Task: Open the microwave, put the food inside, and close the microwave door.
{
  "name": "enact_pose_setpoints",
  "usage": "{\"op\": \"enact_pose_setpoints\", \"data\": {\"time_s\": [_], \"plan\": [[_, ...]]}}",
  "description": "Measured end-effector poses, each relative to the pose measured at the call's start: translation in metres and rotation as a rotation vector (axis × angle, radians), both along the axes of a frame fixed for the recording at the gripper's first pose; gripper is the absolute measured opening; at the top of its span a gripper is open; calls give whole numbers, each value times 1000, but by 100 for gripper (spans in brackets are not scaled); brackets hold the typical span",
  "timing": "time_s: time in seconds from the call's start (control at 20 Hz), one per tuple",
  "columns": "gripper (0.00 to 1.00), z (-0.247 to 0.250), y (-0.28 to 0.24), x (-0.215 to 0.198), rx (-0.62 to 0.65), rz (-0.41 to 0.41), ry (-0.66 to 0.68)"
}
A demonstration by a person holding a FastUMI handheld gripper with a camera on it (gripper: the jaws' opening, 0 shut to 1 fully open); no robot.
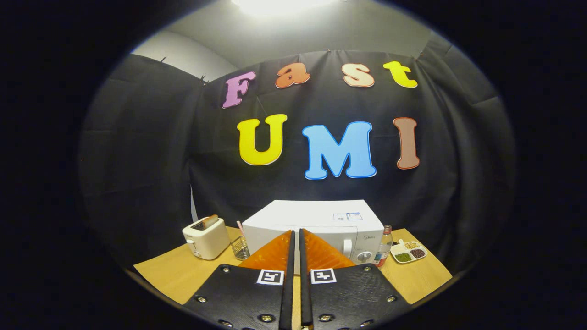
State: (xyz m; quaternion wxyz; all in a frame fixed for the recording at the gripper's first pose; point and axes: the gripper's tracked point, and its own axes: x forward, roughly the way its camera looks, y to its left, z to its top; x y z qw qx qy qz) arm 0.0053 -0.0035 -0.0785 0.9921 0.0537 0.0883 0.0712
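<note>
The gripper (295, 234) is closed, holding nothing, its fingers nearly touching, just in front of the white microwave (316, 224), door closed, at the bench's (174, 275) far side, toaster (206, 237) left of it

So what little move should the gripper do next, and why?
Probably move forward toward the microwave, aiming for its door. The door looks shut, and the gripper sits back from it with its fingers nearly together and nothing between them. The door has to open before any food goes in. How the door opens is hard to tell from here.
</note>
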Motion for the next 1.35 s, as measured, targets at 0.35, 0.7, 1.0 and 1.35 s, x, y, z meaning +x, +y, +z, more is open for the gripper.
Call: {"op": "enact_pose_setpoints", "data": {"time_s": [0.35,0.7,1.0,1.35], "plan": [[7,74,1,-38,-23,23,-87],[7,111,-7,-55,8,-33,-130],[98,99,-18,-36,78,-128,-64],[98,89,-22,-25,41,-129,-61]]}}
